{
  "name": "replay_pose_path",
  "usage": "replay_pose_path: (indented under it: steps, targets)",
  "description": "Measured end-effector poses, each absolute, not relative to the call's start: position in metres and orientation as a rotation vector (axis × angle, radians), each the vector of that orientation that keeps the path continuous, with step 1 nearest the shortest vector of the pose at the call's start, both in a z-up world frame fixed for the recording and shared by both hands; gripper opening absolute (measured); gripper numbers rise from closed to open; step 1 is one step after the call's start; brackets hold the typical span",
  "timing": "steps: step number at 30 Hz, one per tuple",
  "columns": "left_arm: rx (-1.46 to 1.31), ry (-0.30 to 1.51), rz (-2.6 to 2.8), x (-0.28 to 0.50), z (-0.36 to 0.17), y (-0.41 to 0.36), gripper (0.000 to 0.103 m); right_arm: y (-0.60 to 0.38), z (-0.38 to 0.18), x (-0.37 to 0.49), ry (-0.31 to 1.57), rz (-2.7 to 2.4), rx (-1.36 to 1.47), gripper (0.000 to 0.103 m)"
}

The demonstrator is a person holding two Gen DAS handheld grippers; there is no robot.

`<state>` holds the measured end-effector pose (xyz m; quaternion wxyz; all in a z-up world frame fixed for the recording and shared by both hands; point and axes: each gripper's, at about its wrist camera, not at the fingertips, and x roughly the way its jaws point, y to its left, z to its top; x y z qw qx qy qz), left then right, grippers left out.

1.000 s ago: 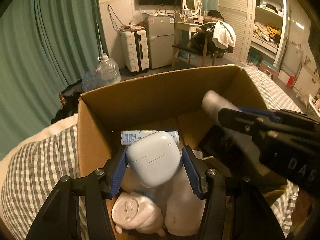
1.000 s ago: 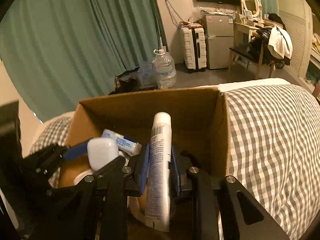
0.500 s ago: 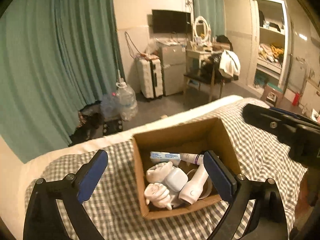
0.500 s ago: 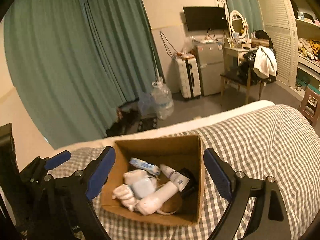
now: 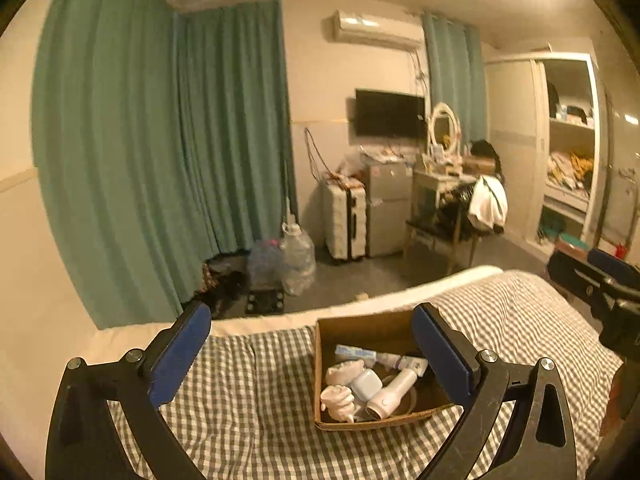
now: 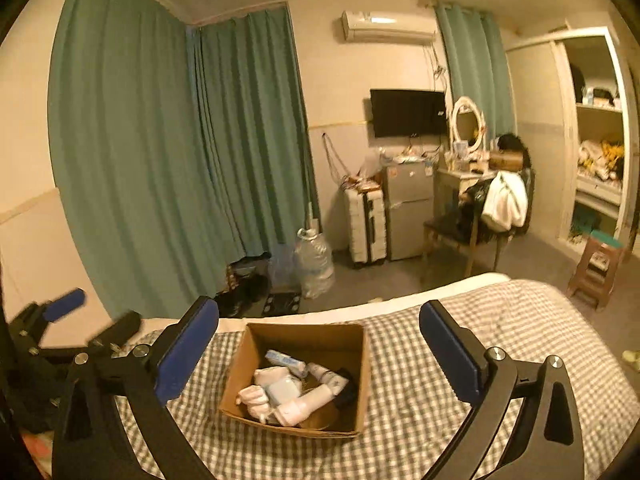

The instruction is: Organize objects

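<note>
An open cardboard box [image 5: 320, 380] [image 6: 236, 372] stands on the checked bedspread [image 5: 248, 400] [image 6: 420, 380]. Inside lie a white earbud case [image 5: 366, 385] [image 6: 282, 390], a white bottle [image 5: 390, 393] [image 6: 306, 406], a blue-white tube [image 5: 356, 353] [image 6: 286, 360] and pale figurines [image 5: 338, 398] [image 6: 252, 398]. My left gripper [image 5: 312, 354] is open and empty, held well above and back from the box. My right gripper [image 6: 320, 356] is open and empty too, also high above the box. The right gripper shows at the left view's right edge [image 5: 600, 284]; the left gripper shows at the right view's left edge [image 6: 64, 320].
Beyond the bed's far edge lies floor with water jugs [image 5: 296, 260], a white suitcase [image 5: 346, 220], a small fridge [image 5: 388, 208], a chair with clothes [image 5: 472, 216] and a wooden stool [image 6: 596, 268]. Green curtains [image 5: 140, 160] hang on the left. Open shelves [image 5: 568, 168] stand at the right.
Both grippers let go of their loads, the earbud case and the white bottle, which now lie in the box. Both opened wide and pulled up and back from the box.
</note>
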<state>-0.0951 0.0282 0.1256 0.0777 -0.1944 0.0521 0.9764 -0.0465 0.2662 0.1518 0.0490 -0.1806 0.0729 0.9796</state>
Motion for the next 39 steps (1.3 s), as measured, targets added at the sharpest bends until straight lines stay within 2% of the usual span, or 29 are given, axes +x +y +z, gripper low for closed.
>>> replay_pose_path:
  steps: [8, 15, 25, 39]
  targets:
    - [-0.492, 0.117, 2.955, -0.078, 0.093, 0.022, 0.103, 0.269, 0.126, -0.029, 0.02, 2.941, -0.445, 0.102]
    - [-0.609, 0.093, 2.978, -0.095, 0.037, 0.025, 0.103, 0.269, 0.07, -0.041, -0.061, 2.923, -0.449, 0.102]
    - [-0.619, 0.107, 2.97, -0.084, -0.025, 0.037, 0.103, 0.26, -0.011, -0.058, -0.143, 2.924, -0.496, 0.102]
    - [-0.676, 0.118, 2.995, -0.083, -0.048, 0.033, 0.103, 0.273, -0.034, -0.06, -0.034, 2.916, -0.528, 0.102]
